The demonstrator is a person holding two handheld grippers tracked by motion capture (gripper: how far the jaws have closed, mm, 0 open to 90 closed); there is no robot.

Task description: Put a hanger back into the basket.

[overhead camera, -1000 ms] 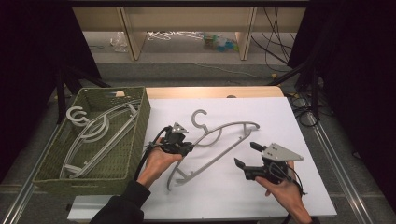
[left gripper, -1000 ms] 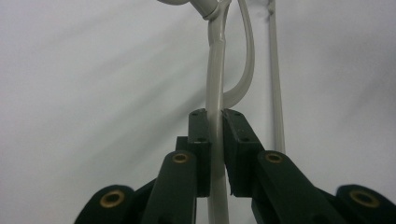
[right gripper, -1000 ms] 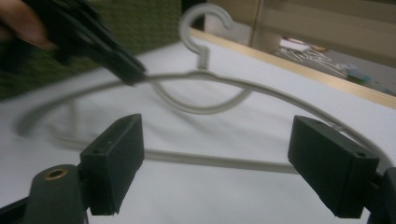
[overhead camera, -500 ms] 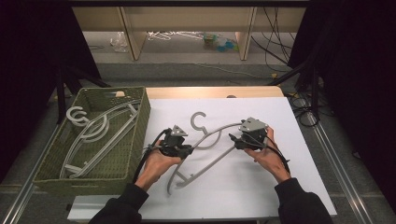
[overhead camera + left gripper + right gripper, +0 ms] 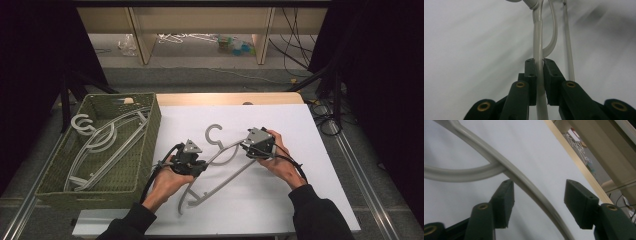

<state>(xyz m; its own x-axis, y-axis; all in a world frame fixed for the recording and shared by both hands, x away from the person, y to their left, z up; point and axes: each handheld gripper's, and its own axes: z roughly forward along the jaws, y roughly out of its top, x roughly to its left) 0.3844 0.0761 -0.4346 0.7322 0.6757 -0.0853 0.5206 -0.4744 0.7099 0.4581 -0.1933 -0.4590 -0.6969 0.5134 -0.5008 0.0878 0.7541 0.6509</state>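
High view: grey hanger [image 5: 220, 162] lies mid-frame on the white worktop [image 5: 310, 200], basket [image 5: 145, 150] at left already has a few, so this one's not in yet. Left gripper view: left gripper [image 5: 539, 75] jaws clamped on its bar. Right gripper view: right gripper [image 5: 537, 195] jaws have been closing around the arm without touching it; hanger ends cut off.

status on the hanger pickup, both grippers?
Left gripper shut on the hanger. Right gripper open astride its arm, jaws just been closing, pads not yet pressing. Nothing in the way; basket sits left.
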